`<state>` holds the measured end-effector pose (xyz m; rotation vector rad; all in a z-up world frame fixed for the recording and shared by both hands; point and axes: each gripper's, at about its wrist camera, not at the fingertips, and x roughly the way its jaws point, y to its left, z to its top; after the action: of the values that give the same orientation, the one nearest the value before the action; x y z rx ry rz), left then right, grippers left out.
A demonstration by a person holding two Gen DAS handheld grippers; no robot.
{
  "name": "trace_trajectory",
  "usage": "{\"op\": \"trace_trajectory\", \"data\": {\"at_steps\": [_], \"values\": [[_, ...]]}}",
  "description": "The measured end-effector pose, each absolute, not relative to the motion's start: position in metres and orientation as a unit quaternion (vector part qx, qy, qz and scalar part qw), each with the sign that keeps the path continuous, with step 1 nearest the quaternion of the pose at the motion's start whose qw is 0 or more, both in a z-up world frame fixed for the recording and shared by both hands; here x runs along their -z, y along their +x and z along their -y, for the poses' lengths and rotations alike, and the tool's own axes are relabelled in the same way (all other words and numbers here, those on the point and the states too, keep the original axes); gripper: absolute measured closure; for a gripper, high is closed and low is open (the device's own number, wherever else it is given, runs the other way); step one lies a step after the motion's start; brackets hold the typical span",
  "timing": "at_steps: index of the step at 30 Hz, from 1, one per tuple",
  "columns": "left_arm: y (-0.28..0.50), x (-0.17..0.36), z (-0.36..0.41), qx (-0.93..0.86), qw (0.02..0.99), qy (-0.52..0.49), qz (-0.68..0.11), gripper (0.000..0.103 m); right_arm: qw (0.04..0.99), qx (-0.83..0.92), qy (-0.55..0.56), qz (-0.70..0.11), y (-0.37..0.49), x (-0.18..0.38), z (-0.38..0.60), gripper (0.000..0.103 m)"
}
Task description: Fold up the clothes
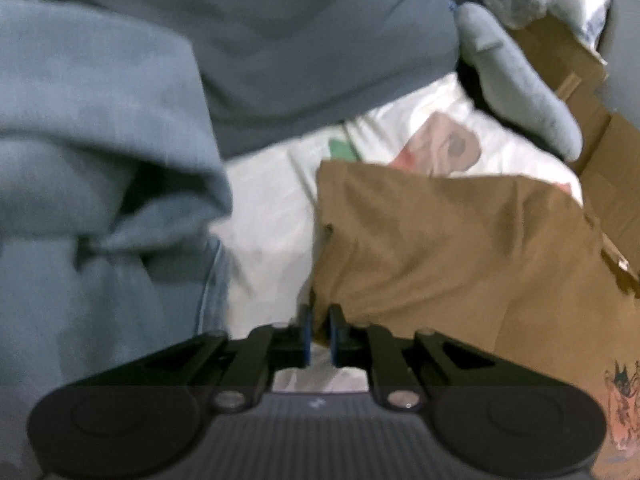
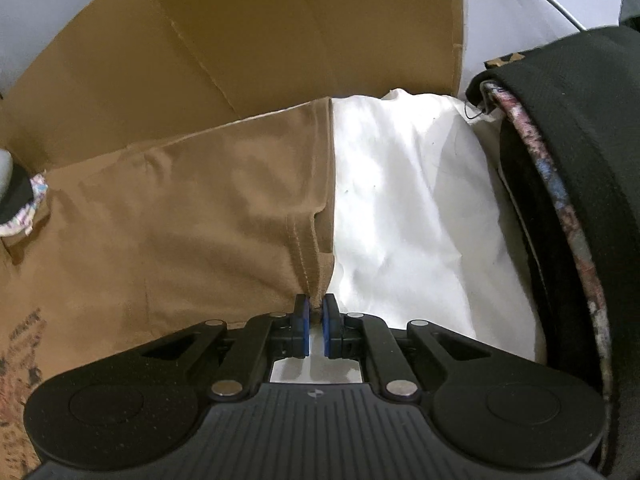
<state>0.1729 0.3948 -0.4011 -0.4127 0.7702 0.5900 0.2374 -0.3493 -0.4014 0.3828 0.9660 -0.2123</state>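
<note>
A tan T-shirt [image 1: 460,248] lies on a white sheet [image 1: 268,216]; a printed graphic shows at its lower right. My left gripper [image 1: 320,330] is shut on the shirt's near left edge. In the right wrist view the same tan shirt [image 2: 180,216] spreads to the left, its hemmed edge running down to my right gripper [image 2: 316,314], which is shut on that hem corner. The white sheet [image 2: 404,208] lies to the right of it.
A grey-blue garment [image 1: 120,140] is heaped at left and across the top. A cardboard box [image 1: 600,140] stands at right, and it also shows behind the shirt in the right wrist view [image 2: 240,40]. A black garment with patterned trim [image 2: 568,184] lies at right.
</note>
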Motion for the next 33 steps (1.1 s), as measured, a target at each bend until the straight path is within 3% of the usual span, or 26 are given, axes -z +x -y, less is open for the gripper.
{"op": "trace_trajectory", "data": {"at_steps": [8,11,14,16,19,21,33], "values": [[0.169,0.396,-0.392,-0.28,0.87,-0.177,-0.364,0.093,0.876,0.112,0.146,-0.445,0.239,0.392,0.344,0.098],[0.169,0.402,-0.395,-0.281,0.861,-0.195,-0.376,0.085,0.864,0.109,0.152,-0.466,0.242,0.399,0.347,0.097],[0.167,0.395,-0.392,-0.283,0.859,-0.192,-0.382,0.077,0.863,0.113,0.144,-0.471,0.244,0.397,0.348,0.075],[0.166,0.387,-0.388,-0.286,0.86,-0.179,-0.383,0.064,0.867,0.111,0.146,-0.464,0.246,0.393,0.35,0.073],[0.162,0.376,-0.384,-0.283,0.869,-0.173,-0.367,0.055,0.873,0.107,0.148,-0.453,0.25,0.386,0.353,0.07],[0.163,0.371,-0.384,-0.284,0.873,-0.166,-0.36,0.054,0.876,0.104,0.15,-0.446,0.252,0.382,0.355,0.057],[0.2,0.366,-0.407,-0.258,0.886,-0.147,-0.357,0.052,0.896,0.077,0.132,-0.417,0.282,0.368,0.359,0.057]]}}
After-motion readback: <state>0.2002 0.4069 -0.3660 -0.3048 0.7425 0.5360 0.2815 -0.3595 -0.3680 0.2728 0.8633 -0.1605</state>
